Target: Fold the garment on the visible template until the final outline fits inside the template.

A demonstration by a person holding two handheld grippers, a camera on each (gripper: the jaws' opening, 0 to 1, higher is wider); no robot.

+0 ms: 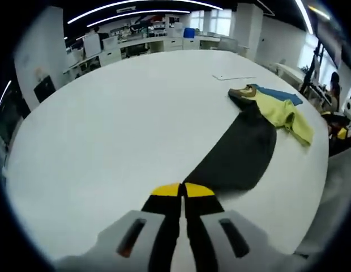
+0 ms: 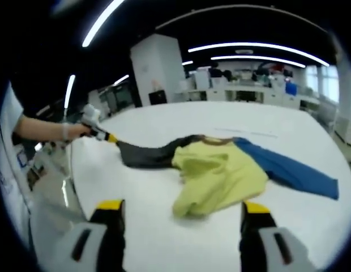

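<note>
While left gripper [image 1: 182,191] pinched dark-grey sleeve edge of yellow, blue and grey cloth garment [image 2: 221,170] on white round table [image 1: 119,124], I saw right gripper [image 2: 182,212] hovering wide apart above it.

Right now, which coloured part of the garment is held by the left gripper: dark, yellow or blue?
The dark part. The left gripper pinches its end; the yellow part and blue part lie free.

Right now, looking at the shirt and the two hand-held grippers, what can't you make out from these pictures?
- Template: the thin outline past the shirt is too faint in the left gripper view to trace whole.
- Left hand-held gripper: its shut tips hide the sleeve edge in their pinch.
- Shirt underside: in the right gripper view, the bunched yellow front covers it.
- Right hand-held gripper: open, off the cloth.
</note>
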